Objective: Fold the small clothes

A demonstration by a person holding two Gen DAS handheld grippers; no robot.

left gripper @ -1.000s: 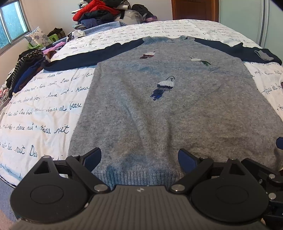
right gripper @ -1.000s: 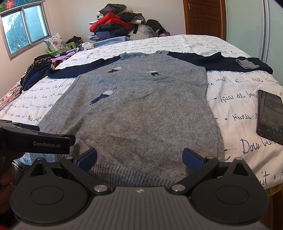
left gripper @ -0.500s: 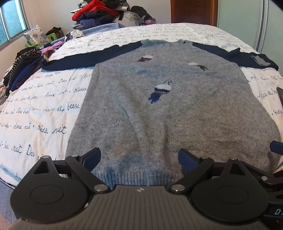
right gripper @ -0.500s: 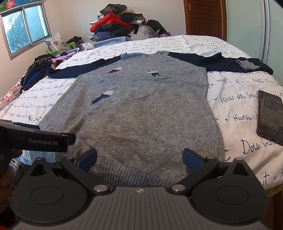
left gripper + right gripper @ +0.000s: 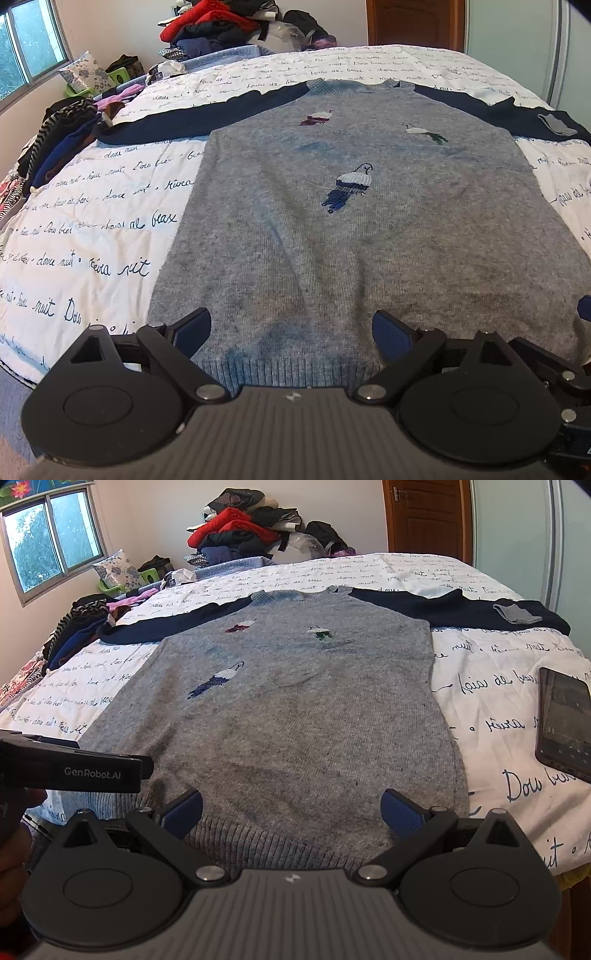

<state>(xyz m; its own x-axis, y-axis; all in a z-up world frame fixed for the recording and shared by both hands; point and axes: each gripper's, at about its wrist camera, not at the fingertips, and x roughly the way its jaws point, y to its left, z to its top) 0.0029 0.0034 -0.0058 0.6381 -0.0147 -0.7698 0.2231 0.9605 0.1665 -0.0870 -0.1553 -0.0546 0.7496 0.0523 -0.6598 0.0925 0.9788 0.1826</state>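
Observation:
A grey knit sweater (image 5: 332, 229) with dark navy sleeves and small bird motifs lies flat, front up, on the bed; it also shows in the right wrist view (image 5: 295, 709). Both sleeves are spread out to the sides. My left gripper (image 5: 291, 328) is open and empty, just above the ribbed hem near its left half. My right gripper (image 5: 291, 810) is open and empty above the hem near its right half. The left gripper's body (image 5: 74, 771) shows at the left of the right wrist view.
The bed has a white cover with script writing (image 5: 92, 221). A dark phone (image 5: 565, 720) lies on the bed to the right of the sweater. Piles of clothes sit at the far end (image 5: 240, 531) and along the left edge (image 5: 62, 136).
The left gripper's view has shifted slightly, with the sweater now sitting a little more to the right. The right gripper has stayed almost still. Both stay open.

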